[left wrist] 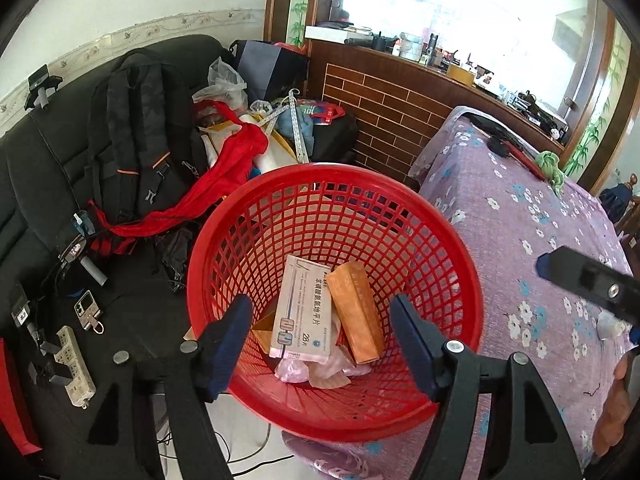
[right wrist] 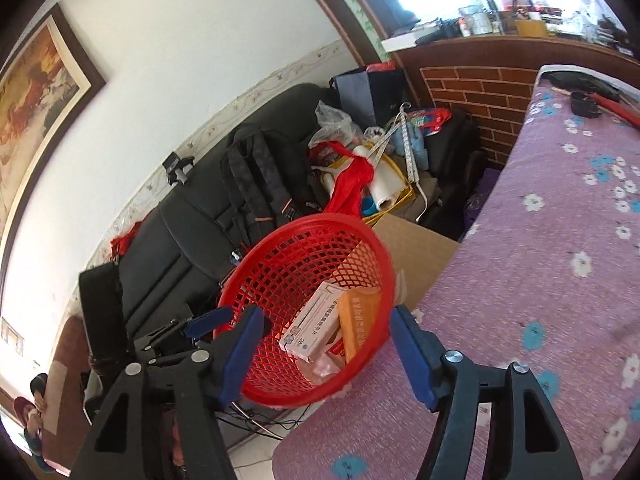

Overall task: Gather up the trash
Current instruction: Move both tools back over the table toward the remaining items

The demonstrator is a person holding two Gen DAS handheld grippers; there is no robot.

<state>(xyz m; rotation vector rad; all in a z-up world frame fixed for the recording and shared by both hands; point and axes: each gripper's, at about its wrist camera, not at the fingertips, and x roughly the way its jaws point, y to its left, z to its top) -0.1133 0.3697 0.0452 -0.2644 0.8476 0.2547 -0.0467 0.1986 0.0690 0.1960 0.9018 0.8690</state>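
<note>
A red mesh basket (left wrist: 332, 200) stands tilted at the edge of a table under a purple flowered cloth (left wrist: 520, 240). In it lie a white medicine box (left wrist: 302, 312), an orange box (left wrist: 356, 312) and crumpled pale wrappers (left wrist: 316, 372). My left gripper (left wrist: 320, 308) hangs open just over the basket's near rim, and its pads press on nothing. The right gripper (right wrist: 328, 316) stands open beside the basket (right wrist: 304, 280), over the table edge, with nothing held. From the right wrist view the white box (right wrist: 316, 326) and the orange box (right wrist: 358, 320) show through the opening.
A black sofa (left wrist: 48, 184) at the left holds a backpack (left wrist: 132, 140), red cloth (left wrist: 208, 184), a power strip (left wrist: 74, 368) and loose clutter. A brick-pattern counter (left wrist: 384, 112) stands behind. A small white crumpled thing (left wrist: 608, 326) lies by the right gripper's finger (left wrist: 588, 280). A cardboard box (right wrist: 416, 248) sits beside the table.
</note>
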